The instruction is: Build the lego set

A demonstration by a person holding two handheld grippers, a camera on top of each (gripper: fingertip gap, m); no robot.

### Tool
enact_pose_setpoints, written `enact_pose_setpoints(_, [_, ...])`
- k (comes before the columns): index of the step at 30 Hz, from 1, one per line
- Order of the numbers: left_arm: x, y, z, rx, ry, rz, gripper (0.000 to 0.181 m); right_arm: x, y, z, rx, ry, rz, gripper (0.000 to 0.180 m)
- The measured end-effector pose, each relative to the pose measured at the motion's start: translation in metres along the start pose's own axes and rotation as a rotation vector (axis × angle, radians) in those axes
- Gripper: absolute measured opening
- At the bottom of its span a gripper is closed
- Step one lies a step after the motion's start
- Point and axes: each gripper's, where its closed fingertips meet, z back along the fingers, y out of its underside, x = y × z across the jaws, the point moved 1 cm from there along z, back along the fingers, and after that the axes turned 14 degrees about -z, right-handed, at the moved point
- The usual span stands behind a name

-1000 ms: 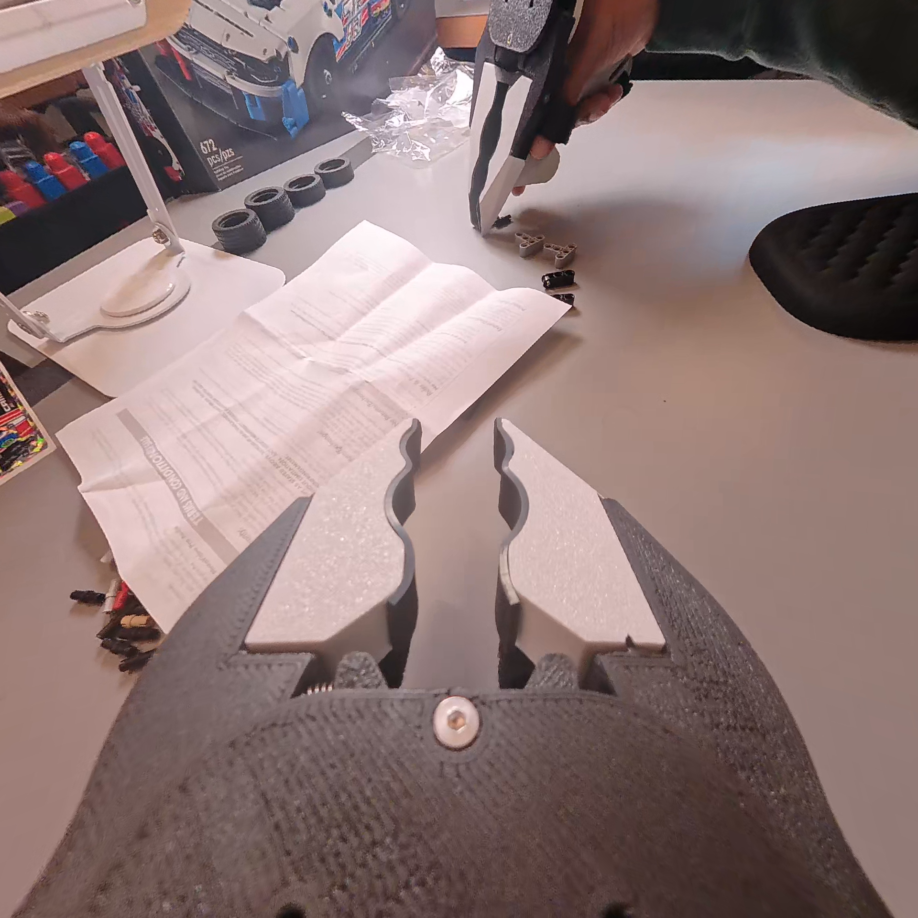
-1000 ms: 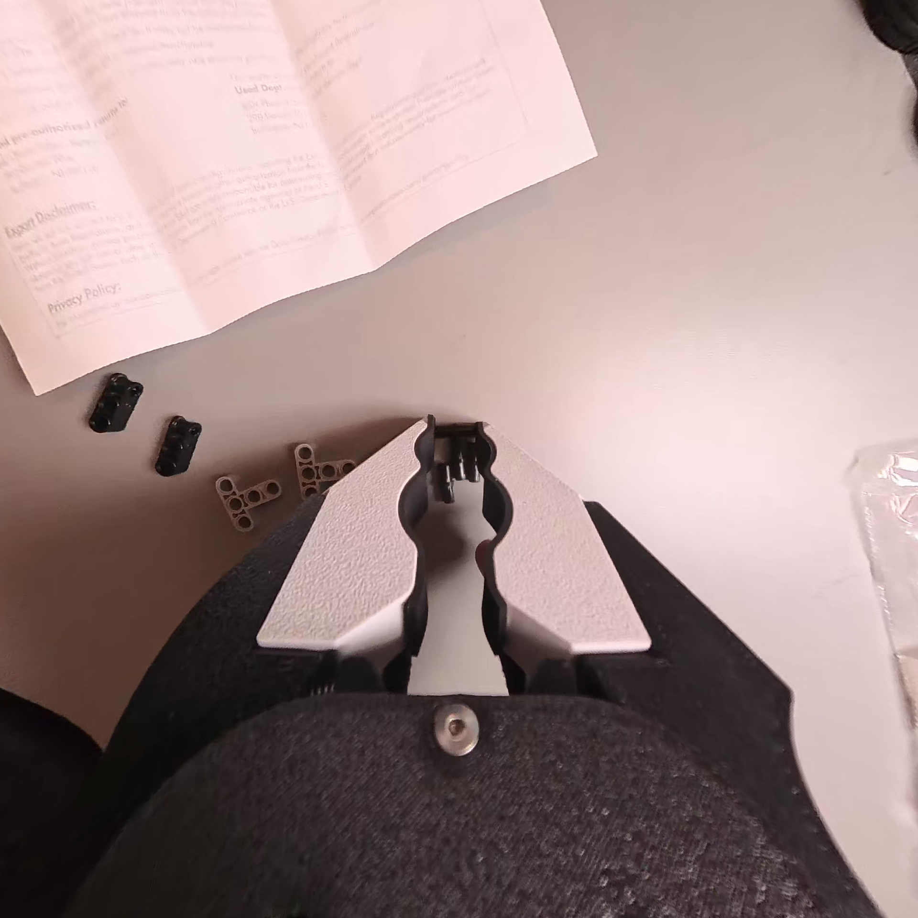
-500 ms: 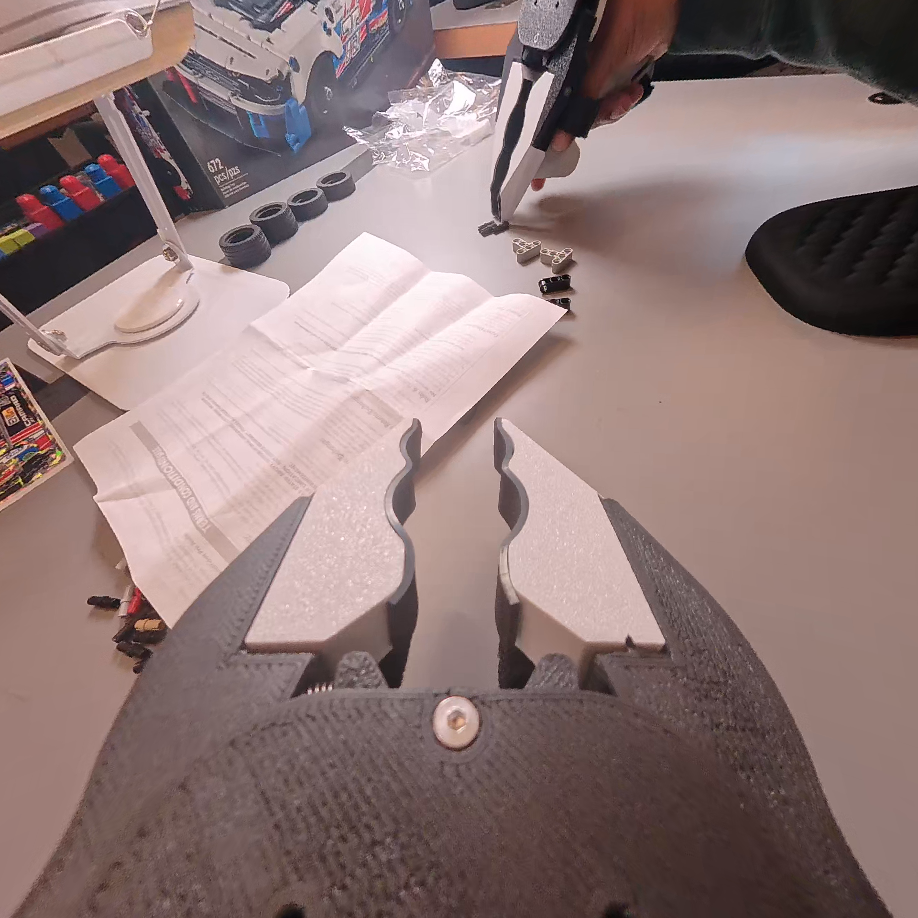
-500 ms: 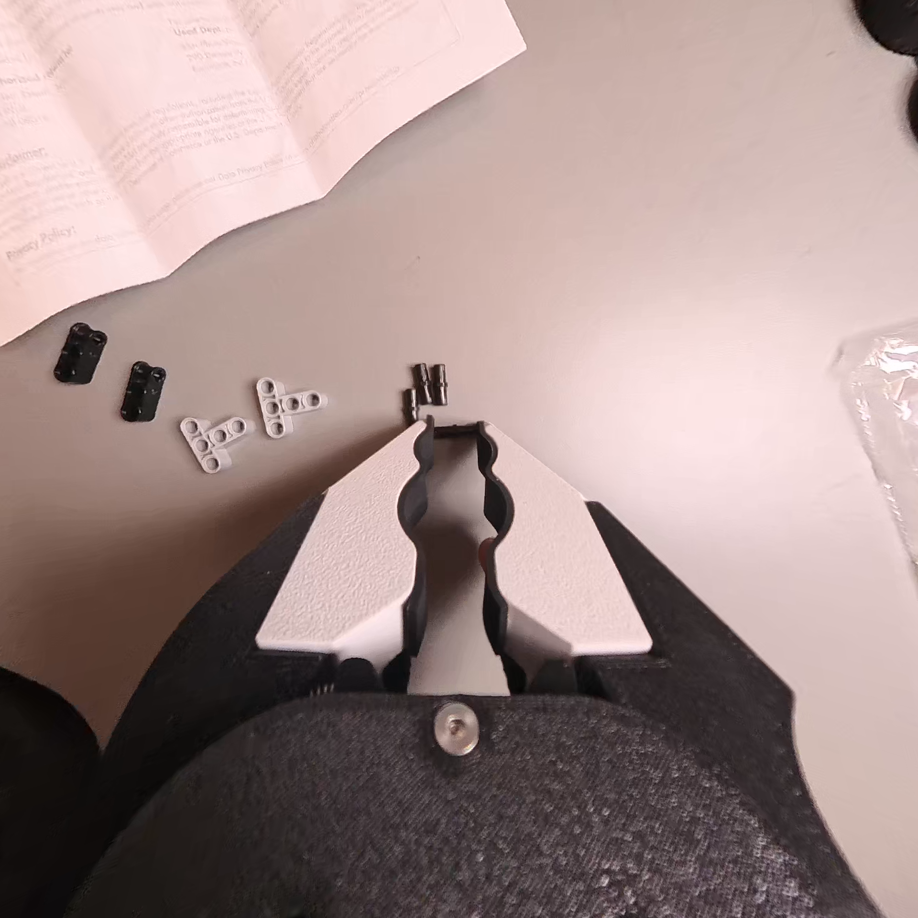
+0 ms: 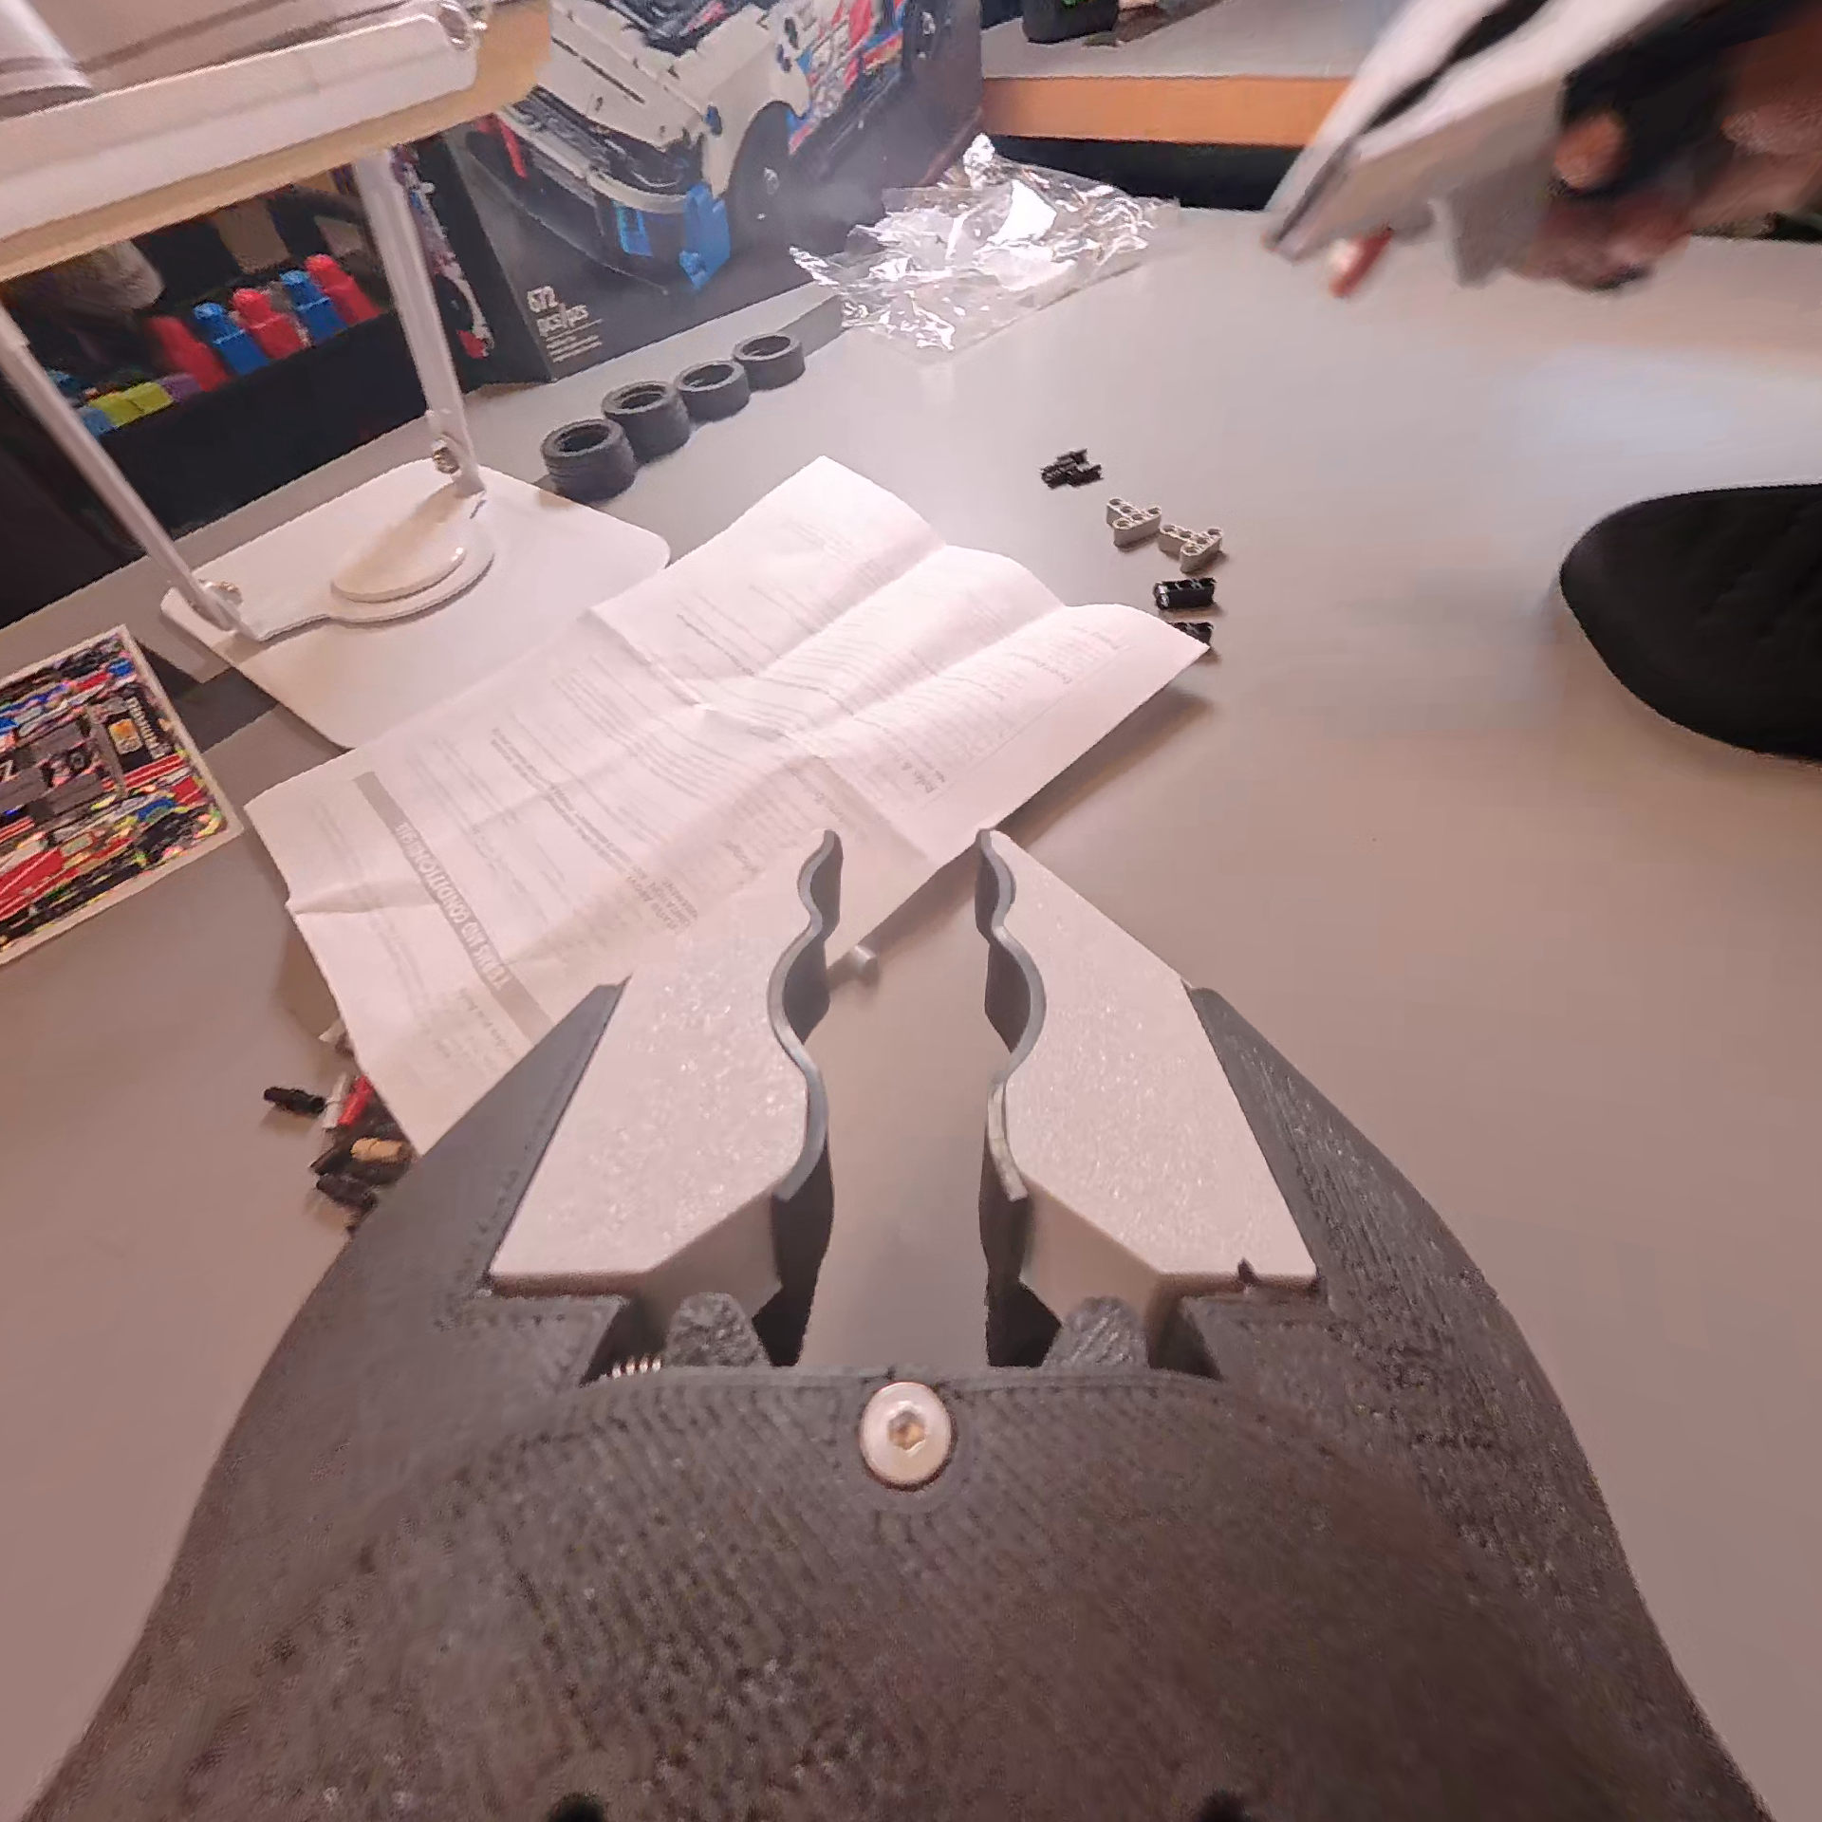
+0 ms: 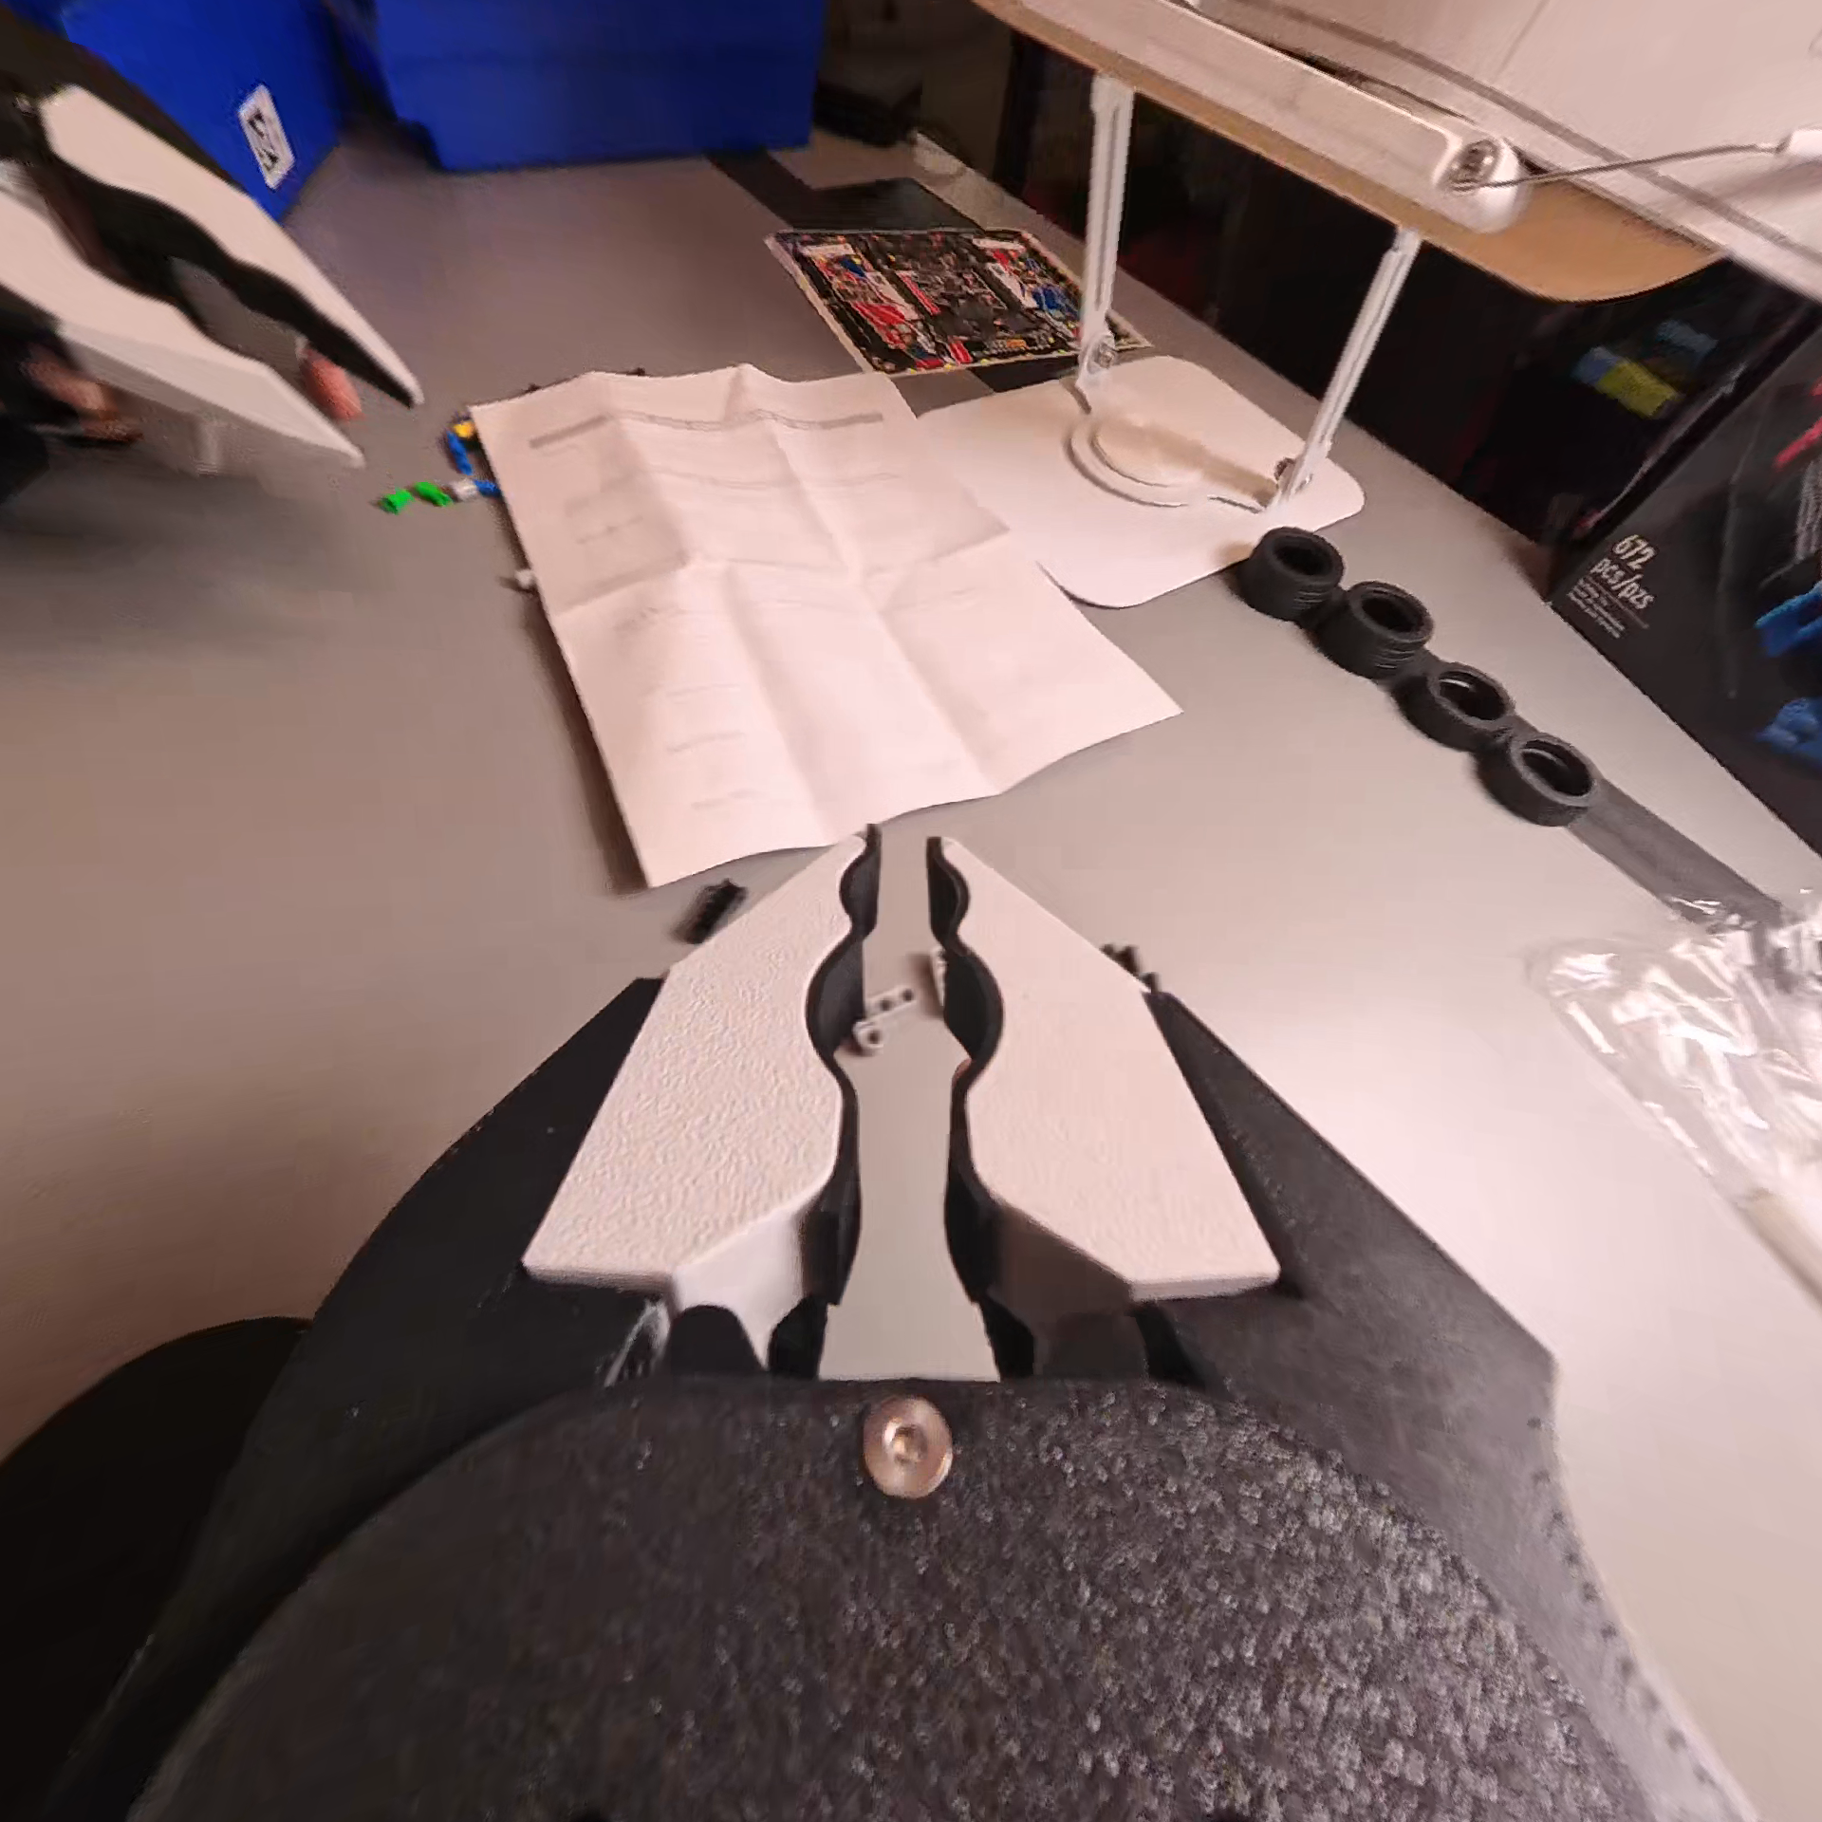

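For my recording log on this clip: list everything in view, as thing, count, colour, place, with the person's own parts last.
Table: one, grey, under everything.
Paper sheet: one, white, creased, table centre.
Tyres: four, black, a row beside the box.
Set box: one, dark, at the table's back.
Sticker sheet: one, multicoloured, left of the paper.
Stand base: one, white, behind the paper.
Plastic bag: one, clear, crumpled, by the box.
Grey angled pieces: two, past the paper's far corner.
Small black pieces: two, next to them.
Black pins: a small cluster, count unclear.
Loose small parts: a mixed pile at the paper's near edge.
Left gripper: open, empty.
Right gripper: slightly open, empty.
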Motion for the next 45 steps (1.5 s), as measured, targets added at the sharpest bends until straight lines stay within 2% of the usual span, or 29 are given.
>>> enact_pose_setpoints(1, [0.005,0.0,0.002,-0.003,-0.014,0.016,0.025,0.014,0.006,0.002,-0.023,-0.008,-0.016,0.0])
enact_pose_setpoints(3, [0.016,0.001,0.007,-0.006,-0.052,0.052,0.025,0.047,0.022,-0.001,-0.034,-0.051,-0.049,0.0])
enact_pose_setpoints(5, [0.029,0.002,0.013,-0.016,-0.094,0.091,0.024,0.069,0.038,-0.014,0.019,-0.044,0.026,0.006])
enact_pose_setpoints(9, [0.044,0.004,0.017,-0.049,-0.126,0.181,0.024,0.077,0.046,-0.056,0.164,0.074,0.413,0.038])
enact_pose_setpoints(12, [0.049,0.012,0.018,-0.026,-0.154,0.178,0.024,0.078,0.052,-0.089,0.281,0.071,0.62,0.05])
enact_pose_setpoints(15, [0.053,0.016,0.019,-0.012,-0.184,0.159,0.023,0.08,0.051,-0.107,0.336,0.032,0.647,0.04])
enact_pose_setpoints(19, [0.055,0.016,0.021,-0.014,-0.194,0.156,0.023,0.065,0.042,-0.115,0.319,0.096,0.703,0.0])
enact_pose_setpoints(26, [0.075,0.006,0.039,-0.079,-0.3,0.163,0.023,0.058,0.001,-0.101,0.149,0.097,0.622,0.0])
enact_pose_setpoints(30, [0.08,0.005,0.044,-0.094,-0.319,0.185,0.023,0.051,-0.003,-0.098,0.193,0.056,0.613,0.0])
enact_pose_setpoints(31, [0.079,0.006,0.044,-0.093,-0.318,0.185,0.023,0.048,0.001,-0.1,0.225,0.043,0.614,0.003])
enact_pose_setpoints(33, [0.078,0.006,0.043,-0.088,-0.314,0.178,0.023,0.04,0.012,-0.104,0.281,0.02,0.624,0.023])
enact_pose_setpoints(35, [0.076,0.006,0.041,-0.082,-0.309,0.166,0.023,0.036,0.024,-0.108,0.338,-0.007,0.621,0.036])
enact_pose_setpoints(40, [0.073,0.007,0.038,-0.068,-0.296,0.155,0.023,0.02,0.039,-0.121,0.417,0.035,0.705,0.035])
enact_pose_setpoints(45, [0.073,0.007,0.039,-0.069,-0.293,0.158,0.023,0.012,0.045,-0.128,0.445,0.043,0.708,0.005])
